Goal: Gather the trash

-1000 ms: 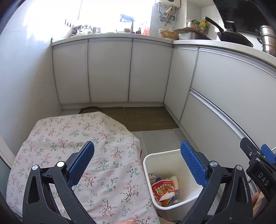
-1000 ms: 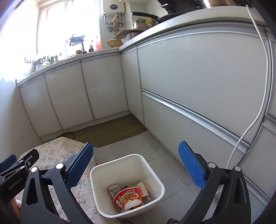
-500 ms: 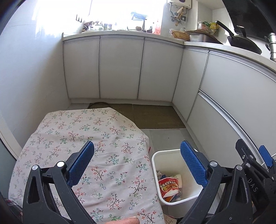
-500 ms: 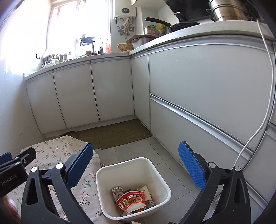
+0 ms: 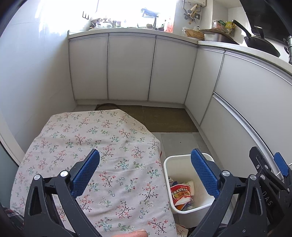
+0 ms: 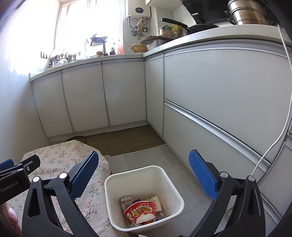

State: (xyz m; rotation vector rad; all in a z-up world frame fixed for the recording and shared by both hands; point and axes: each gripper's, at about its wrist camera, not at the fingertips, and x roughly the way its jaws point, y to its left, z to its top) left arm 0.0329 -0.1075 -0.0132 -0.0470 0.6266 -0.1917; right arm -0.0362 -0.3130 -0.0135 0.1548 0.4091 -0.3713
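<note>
Trash sits in the white bin (image 5: pixel 188 184) in the left wrist view, just right of the flower-print cloth (image 5: pixel 94 151) that covers a low surface. The left gripper (image 5: pixel 145 175) hangs above the cloth's edge with its blue fingers (image 5: pixel 85 171) spread wide and nothing between them. Compared with a second ago the camera has lifted and drawn back — more of the cloth shows and the bin has slid lower right. The cloth top is bare, so I judge the collecting is finished or nearly so. The right gripper (image 5: pixel 270 173) shows at the right edge, only partly.

From the right wrist view, the right gripper (image 6: pixel 144 175) hovers over the bin (image 6: pixel 142 184), fingers (image 6: pixel 202 175) held apart and empty. This view too has risen, with the stacked pots (image 6: pixel 250 12) on the counter (image 6: pixel 209 36) now in sight. A red noodle cup (image 6: pixel 140 211) lies tipped on top of the heap, its printed lid facing up toward the camera and its long axis running roughly across the bin — beside it a small carton (image 6: pixel 126 198) stands near upright. The left gripper (image 6: pixel 16 169) shows at the left edge over the cloth (image 6: pixel 60 158).
</note>
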